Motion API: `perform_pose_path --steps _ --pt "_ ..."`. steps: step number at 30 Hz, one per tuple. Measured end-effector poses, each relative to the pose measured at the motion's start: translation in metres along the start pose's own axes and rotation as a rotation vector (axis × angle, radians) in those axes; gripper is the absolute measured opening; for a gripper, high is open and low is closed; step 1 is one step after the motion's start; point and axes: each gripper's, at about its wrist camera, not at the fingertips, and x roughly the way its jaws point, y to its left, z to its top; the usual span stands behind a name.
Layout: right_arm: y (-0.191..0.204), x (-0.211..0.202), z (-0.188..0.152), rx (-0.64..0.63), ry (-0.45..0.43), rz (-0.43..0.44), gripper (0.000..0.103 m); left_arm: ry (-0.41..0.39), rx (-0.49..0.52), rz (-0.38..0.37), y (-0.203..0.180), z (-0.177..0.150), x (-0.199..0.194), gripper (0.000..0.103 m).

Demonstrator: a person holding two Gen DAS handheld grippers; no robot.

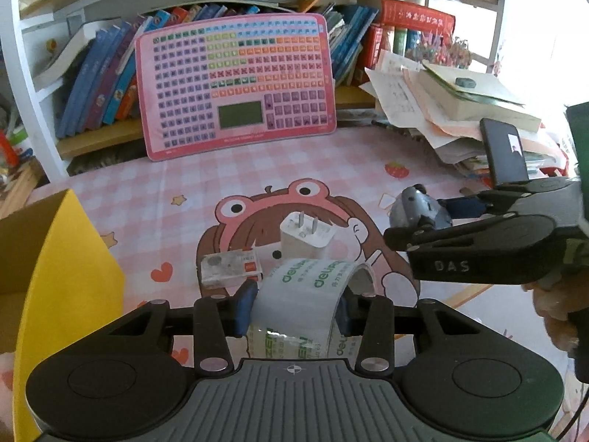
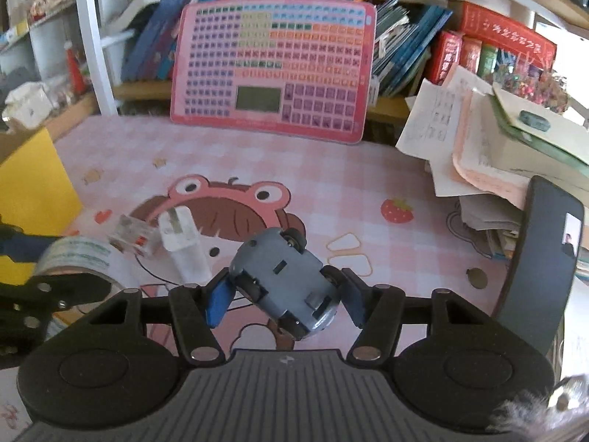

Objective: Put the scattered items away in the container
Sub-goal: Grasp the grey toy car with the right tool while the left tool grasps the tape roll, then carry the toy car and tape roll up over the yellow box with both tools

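My left gripper (image 1: 294,309) is shut on a roll of clear tape (image 1: 309,294) with green print, held over the pink mat. My right gripper (image 2: 285,294) is shut on a grey toy car (image 2: 283,280), underside up; it also shows in the left wrist view (image 1: 416,211). A white charger plug (image 1: 305,237) and a small clear box (image 1: 230,265) lie on the mat just beyond the tape. The yellow cardboard box (image 1: 66,269) stands open at the left; it also shows in the right wrist view (image 2: 33,199).
A pink keyboard toy (image 1: 235,84) leans against the bookshelf at the back. A pile of papers and books (image 1: 460,110) sits at the right, with a black phone (image 2: 541,250) propped up beside it. A coin (image 2: 476,278) lies on the mat.
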Motion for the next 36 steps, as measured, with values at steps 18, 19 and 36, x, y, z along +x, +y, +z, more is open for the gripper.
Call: perform_pose_path --steps 18,19,36 --pt "0.02 -0.066 -0.044 0.077 0.022 0.107 0.059 -0.008 -0.124 0.002 0.019 -0.034 -0.066 0.039" --pt "0.021 -0.07 -0.045 0.081 0.02 0.109 0.059 -0.01 -0.133 0.002 0.02 -0.036 -0.071 0.039" --pt "0.084 -0.122 -0.078 0.097 0.011 0.023 0.059 -0.058 -0.138 -0.103 0.045 -0.081 -0.127 0.039"
